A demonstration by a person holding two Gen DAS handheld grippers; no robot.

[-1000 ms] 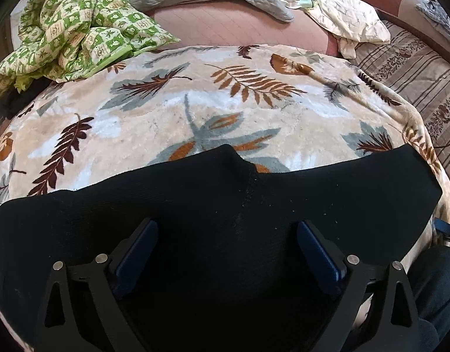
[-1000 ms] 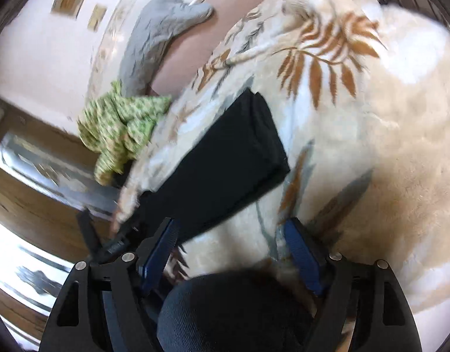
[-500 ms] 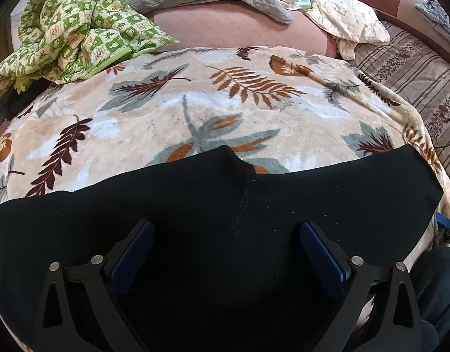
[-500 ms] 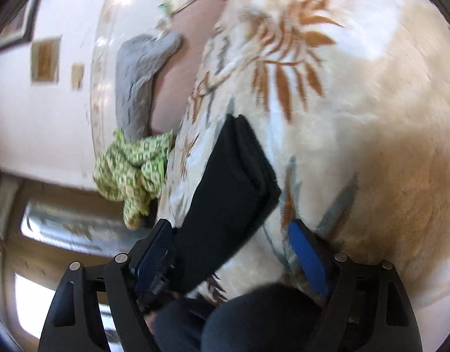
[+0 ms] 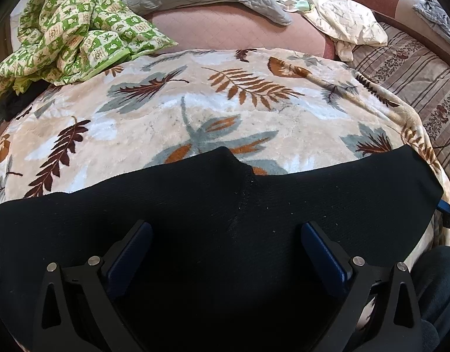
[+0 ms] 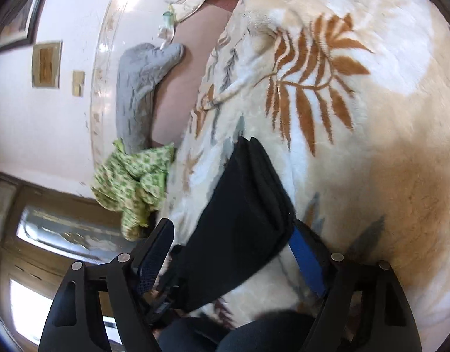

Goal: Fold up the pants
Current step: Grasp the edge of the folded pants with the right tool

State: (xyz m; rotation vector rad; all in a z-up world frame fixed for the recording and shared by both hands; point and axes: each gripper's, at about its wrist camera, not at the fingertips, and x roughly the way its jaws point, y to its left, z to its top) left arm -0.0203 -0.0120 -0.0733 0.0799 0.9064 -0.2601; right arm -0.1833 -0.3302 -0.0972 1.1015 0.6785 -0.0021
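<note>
The pants [image 5: 195, 223] are matt black ribbed knit cloth. The blanket [image 5: 172, 111] beneath looks plush and fuzzy. Each hand-held gripper [image 5: 226, 252] is matt black plastic with blue textured pads [image 5: 324, 261] and shiny metal screws.

Soft daylight fills both views, evenly bright. The left wrist view is sharp, though the black pants [image 5: 225, 220] swallow detail (barely any weave shows). The right wrist view is smeared by motion blur, with glare on the window [image 6: 63, 231]. Fisheye bending and dark vignetting ring every edge.
</note>
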